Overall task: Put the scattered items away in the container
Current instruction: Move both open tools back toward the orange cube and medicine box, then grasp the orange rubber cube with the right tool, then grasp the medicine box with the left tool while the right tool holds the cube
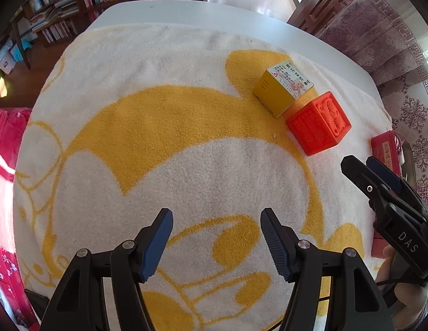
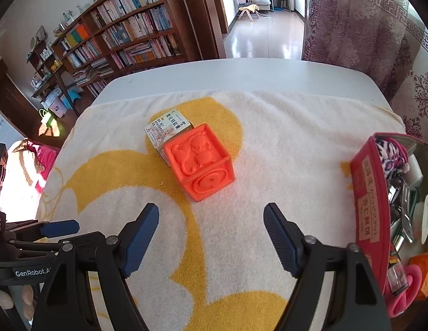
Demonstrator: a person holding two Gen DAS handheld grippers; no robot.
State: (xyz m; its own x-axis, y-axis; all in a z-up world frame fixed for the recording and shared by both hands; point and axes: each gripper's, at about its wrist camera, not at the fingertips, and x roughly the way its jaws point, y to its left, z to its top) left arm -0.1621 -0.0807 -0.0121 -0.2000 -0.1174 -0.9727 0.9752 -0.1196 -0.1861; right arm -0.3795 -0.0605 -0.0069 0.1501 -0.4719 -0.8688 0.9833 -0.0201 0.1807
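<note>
Orange embossed cube [image 2: 200, 162] sits on the towel [image 2: 283, 149], toward the far half of the desk [image 2: 241, 74], flat on one face with a relief pattern up. Touching its far-left side is the small yellow box [image 2: 165, 131] with printed label; in my left wrist view the same pair shows as cube [image 1: 319, 123] and box [image 1: 283, 87] near the far-right part of the towel [image 1: 158, 165], corners meeting. Red container [image 2: 366, 201] stands at the right edge of the desk, well apart from the cube, open on top; inside I see a patterned cloth item [image 2: 390, 154], some shiny metal pieces [image 2: 401, 209], a white round thing [image 2: 425, 218], a pink item [image 2: 407, 289] and another orange block [image 2: 423, 273]. From the left view only a strip of the container [image 1: 385, 151] is visible behind the other tool. Right gripper [image 2: 211, 237] hovers over the towel on the near side of the cube, jaws wide, nothing between them. Left gripper [image 1: 216, 242] is over the near-middle of the towel, jaws also wide and empty, well apart from both items. Right gripper [image 1: 371, 176] shows side-on in the left view; the spread of its jaws can't be read from there. Bookshelf [image 2: 125, 35] and curtain [image 2: 360, 27] beyond the far edge of the desk [image 1: 186, 13].
</note>
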